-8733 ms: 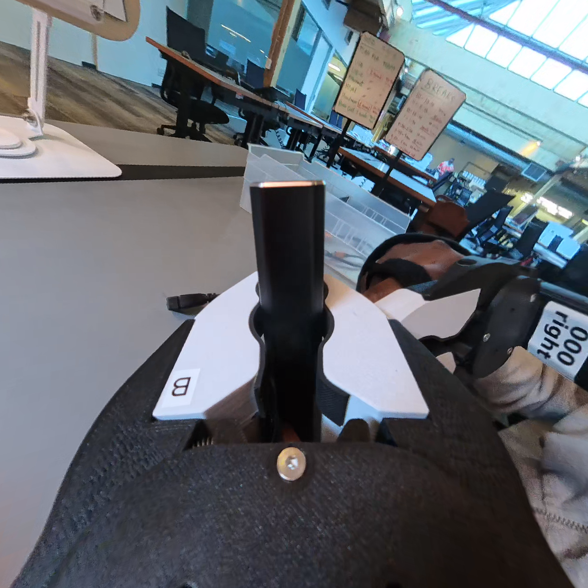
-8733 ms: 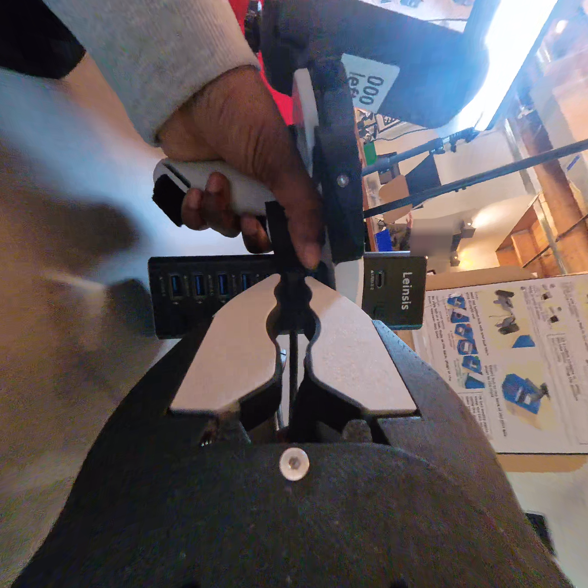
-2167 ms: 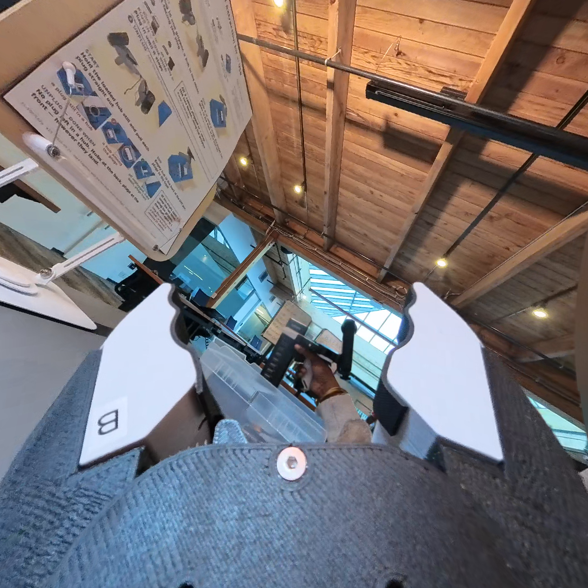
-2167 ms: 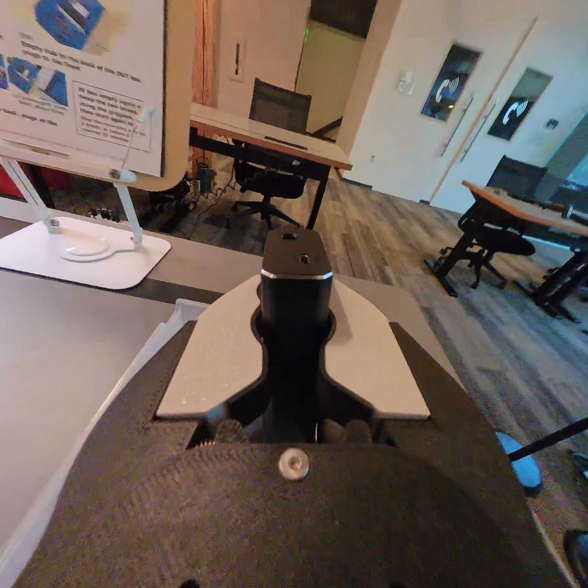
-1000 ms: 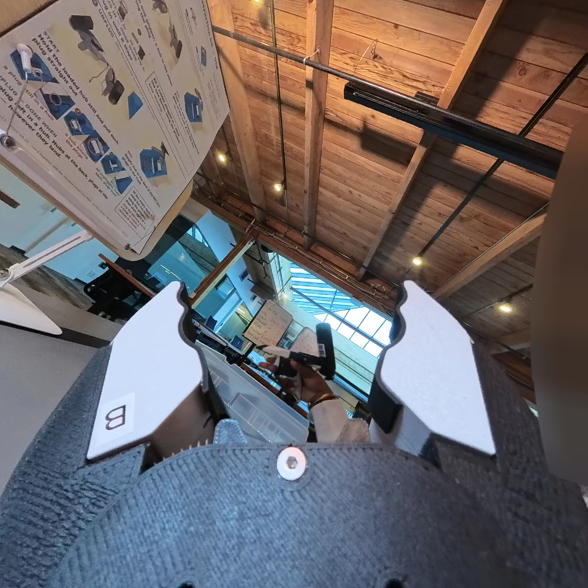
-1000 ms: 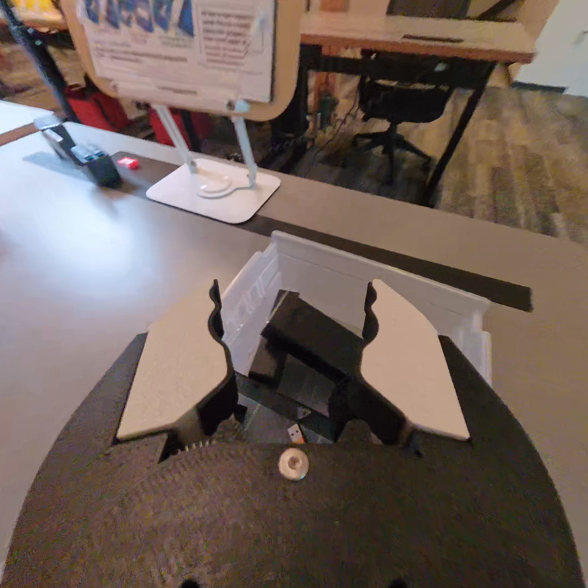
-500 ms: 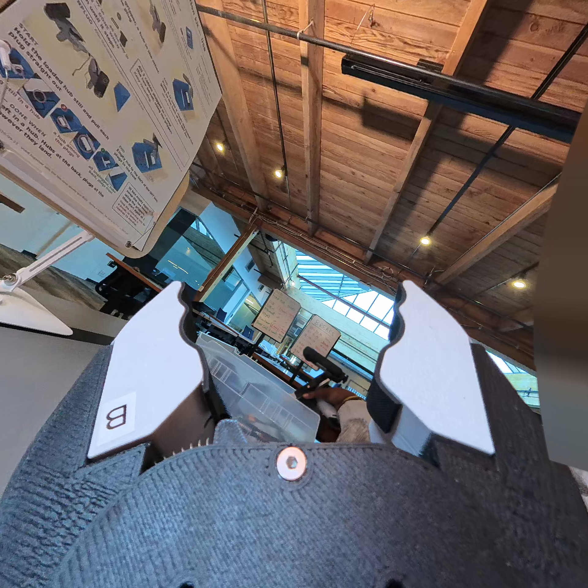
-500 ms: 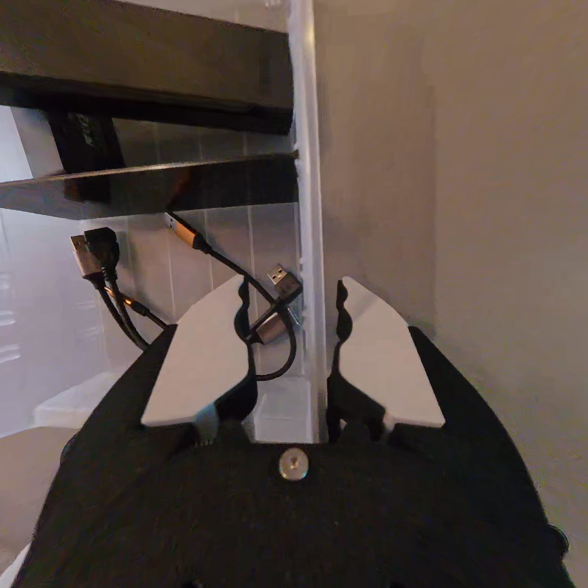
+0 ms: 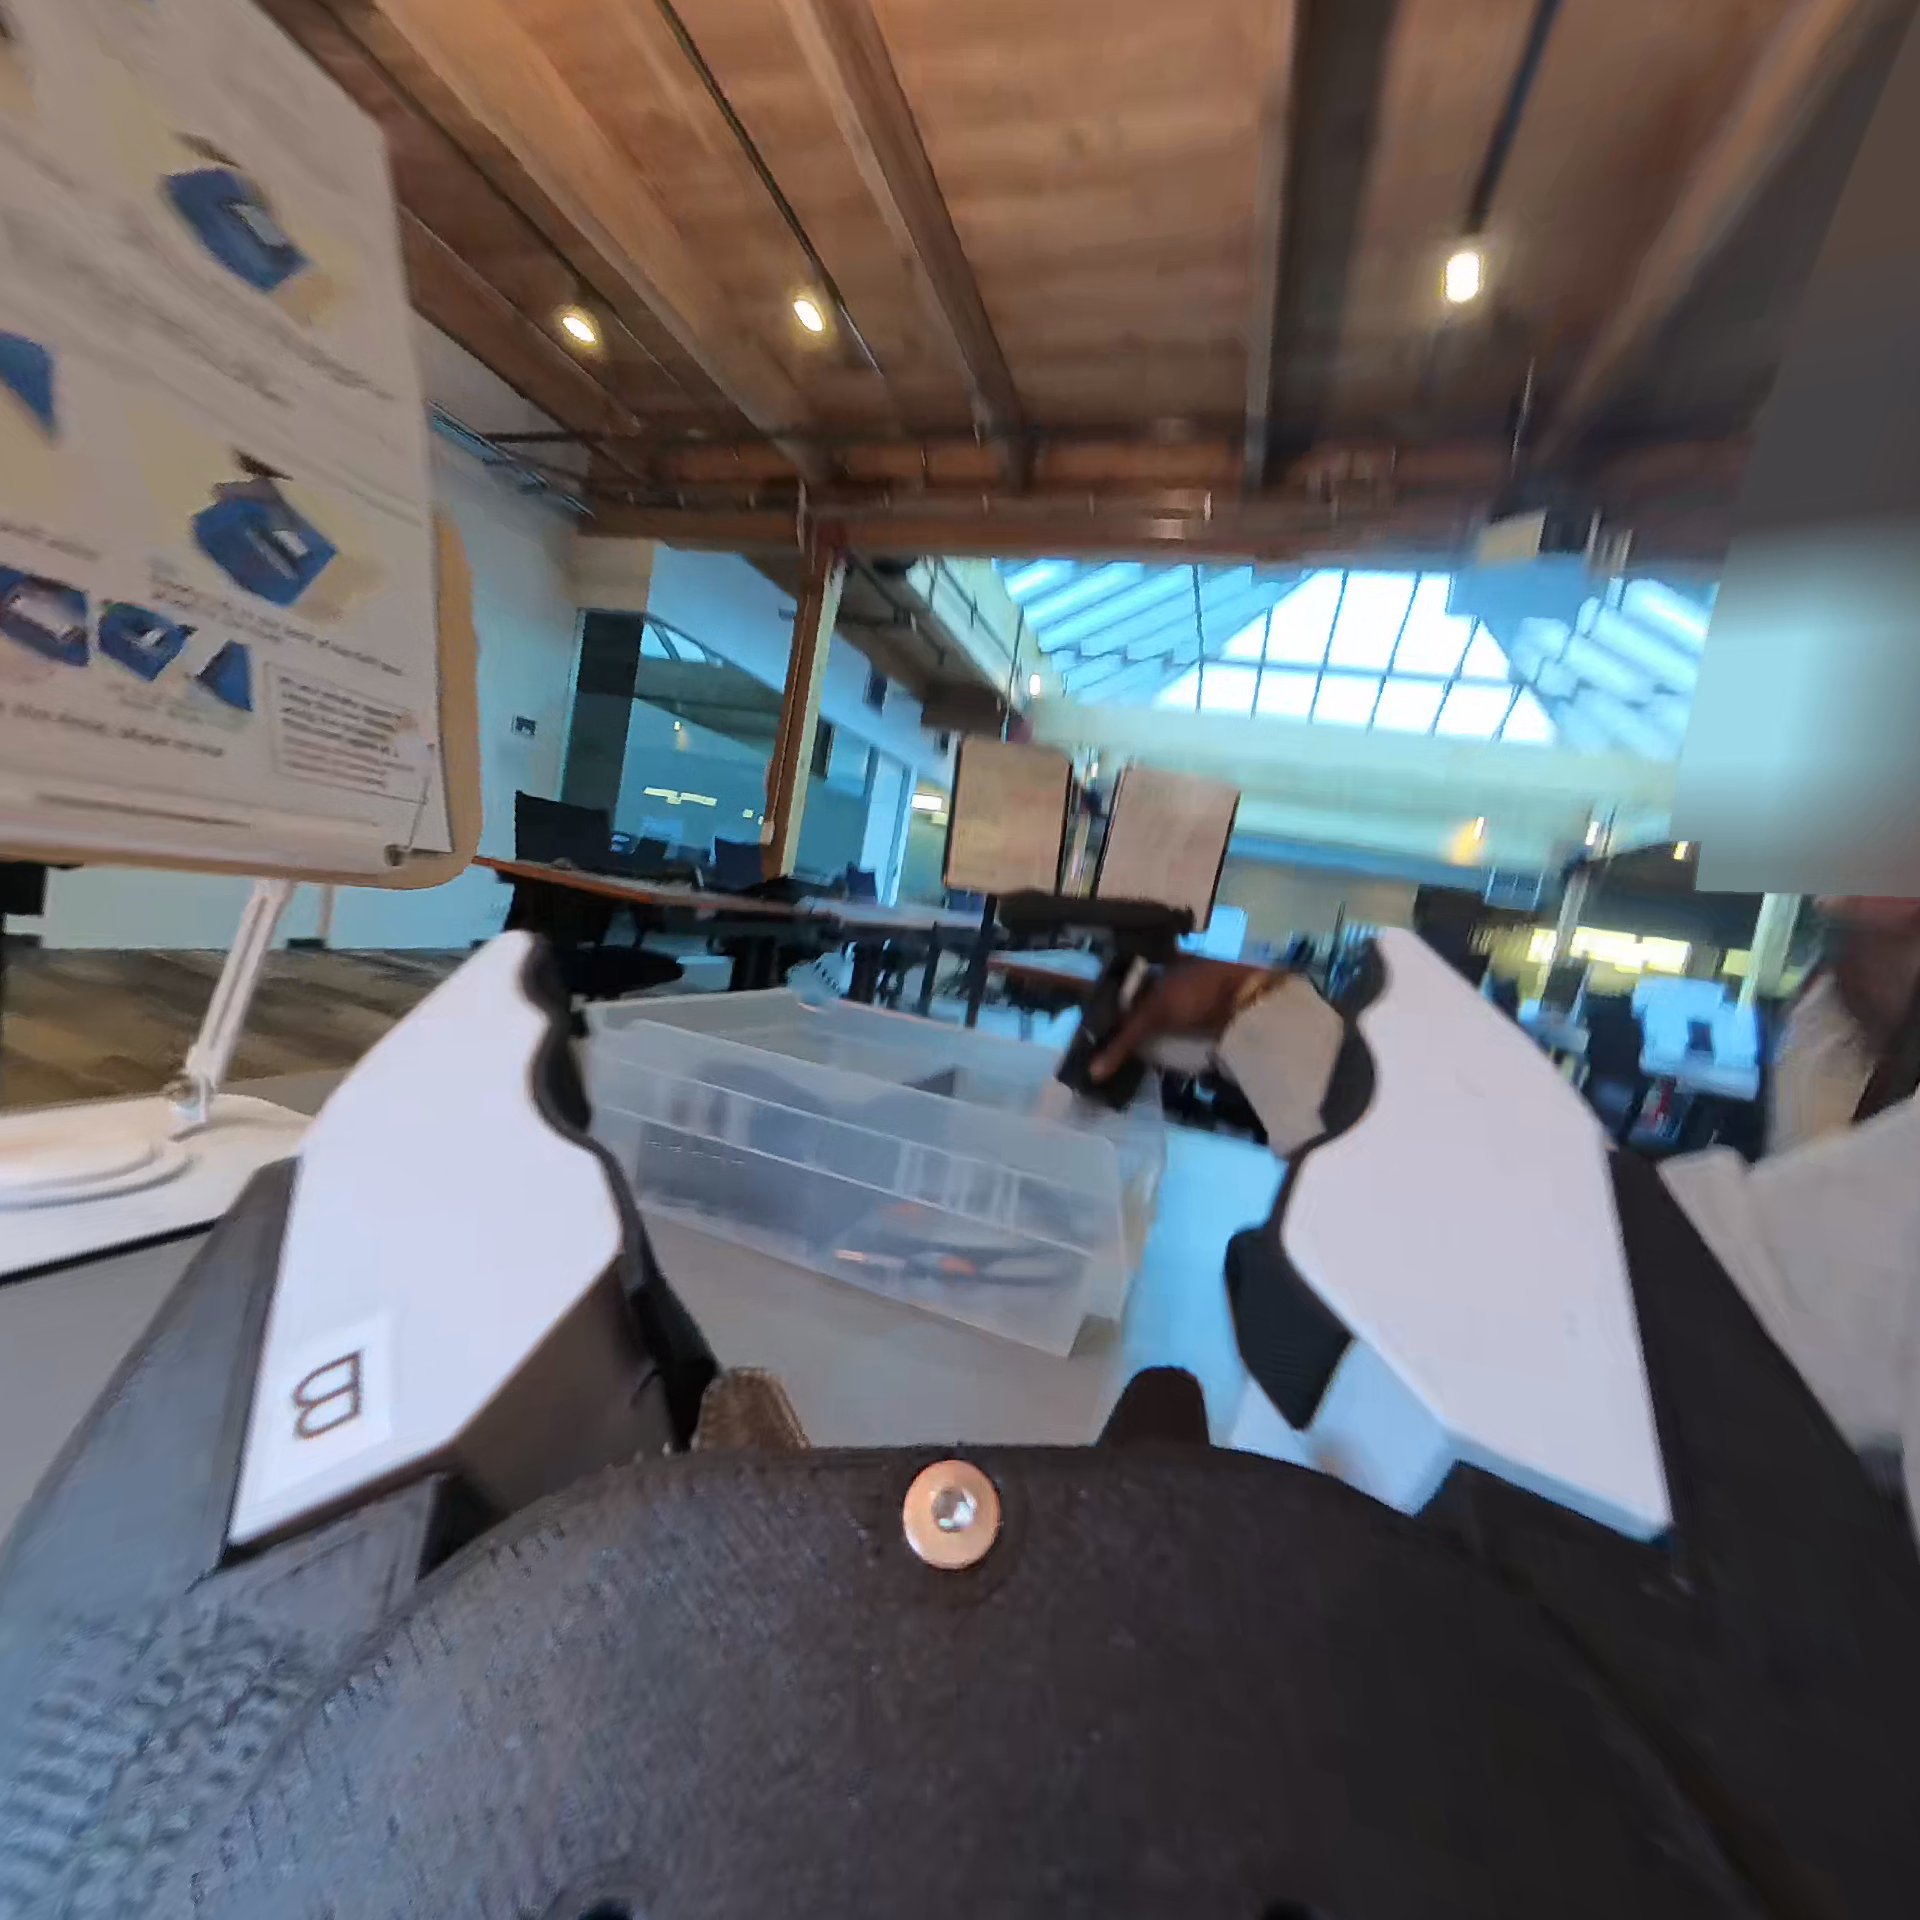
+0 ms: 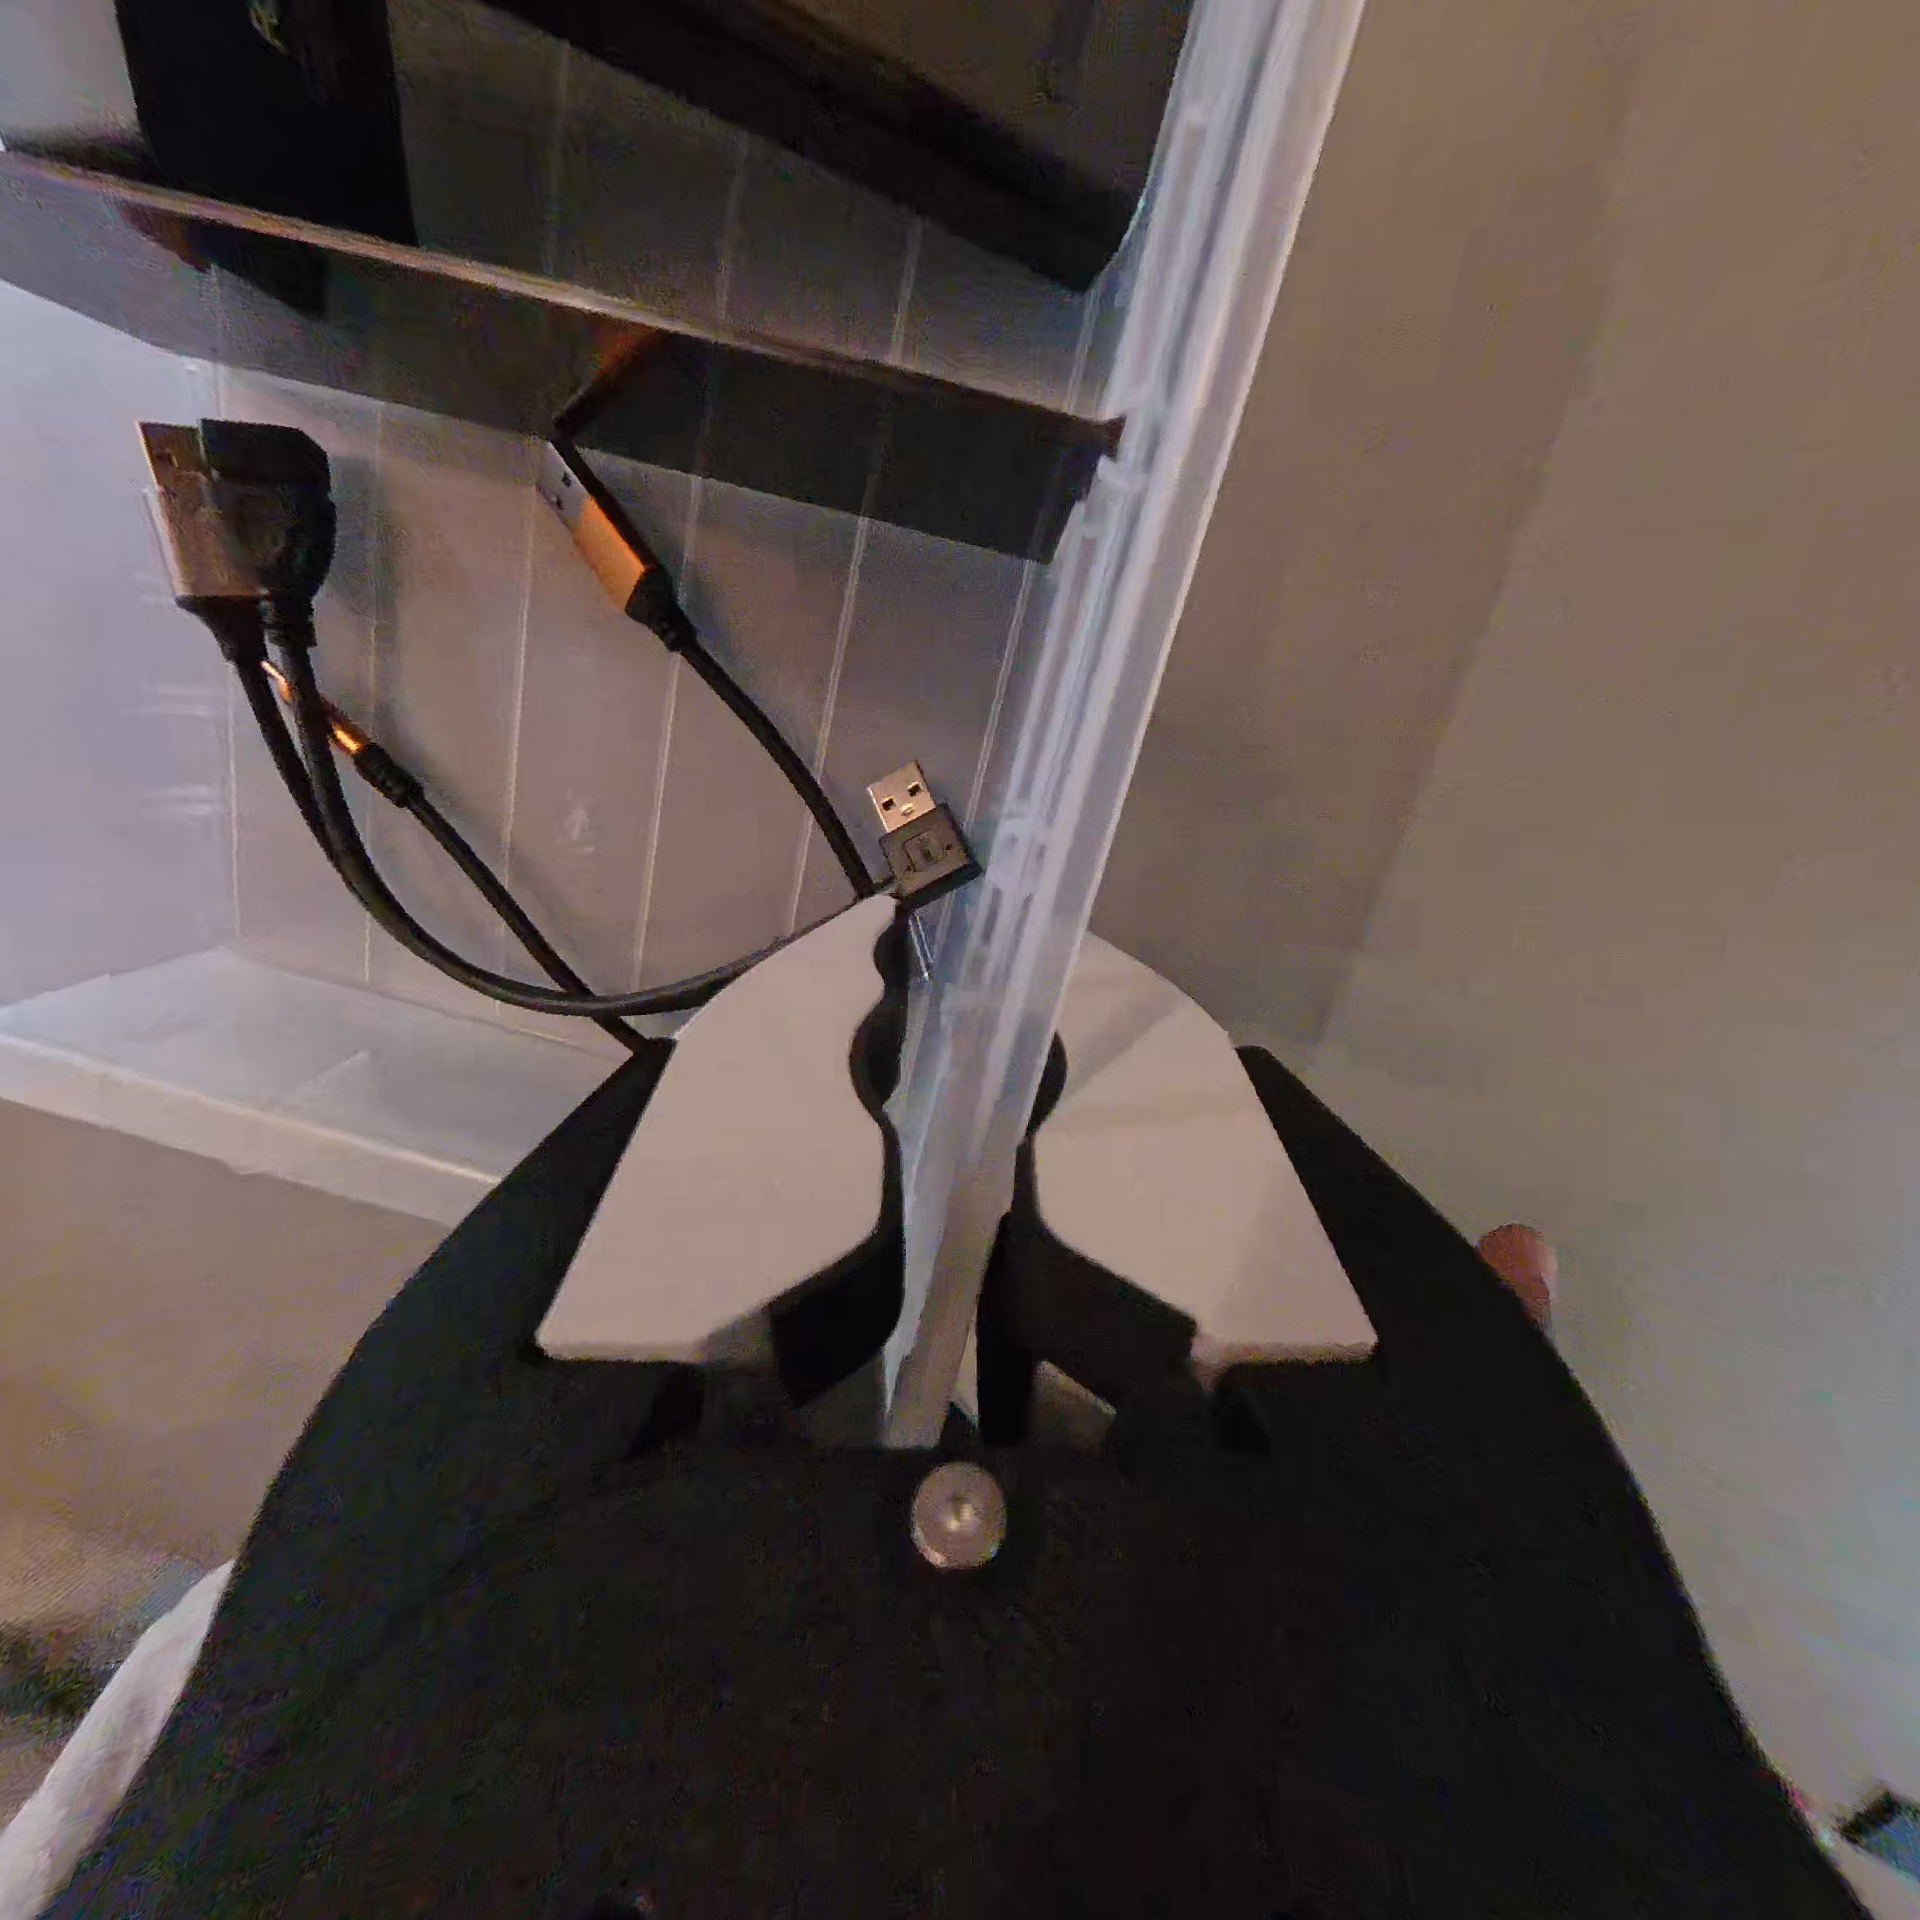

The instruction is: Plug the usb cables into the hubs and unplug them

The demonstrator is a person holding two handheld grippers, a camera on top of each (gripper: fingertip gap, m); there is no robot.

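Observation:
A clear plastic bin point(image 9: 862, 1143) lies on the grey table point(image 9: 831, 1320) ahead of my left gripper point(image 9: 956, 966), which is open, empty and short of it. My right gripper point(image 10: 982, 956) is shut on the bin's side wall point(image 10: 1049, 790), one finger inside and one outside. It also shows in the left wrist view point(image 9: 1132, 1029), held by a hand at the bin's far right end. Inside the bin are long black hubs point(image 10: 790, 447) and several loose USB cables: a small black plug point(image 10: 920, 831), an orange-collared plug point(image 10: 608, 545) with its tip at a hub, and grey and black plugs point(image 10: 229, 520).
An instruction board point(image 9: 208, 468) on a white stand point(image 9: 94, 1153) is at the table's back left. Desks and chairs point(image 9: 727, 904) fill the room behind. Bare table point(image 10: 1558, 727) lies to the right of the bin. One gripper's finger ends stand about 45 cm off the other's.
My right gripper dropped over the bin and closed on its side wall. My left gripper tilted down from the ceiling toward the table and the bin.

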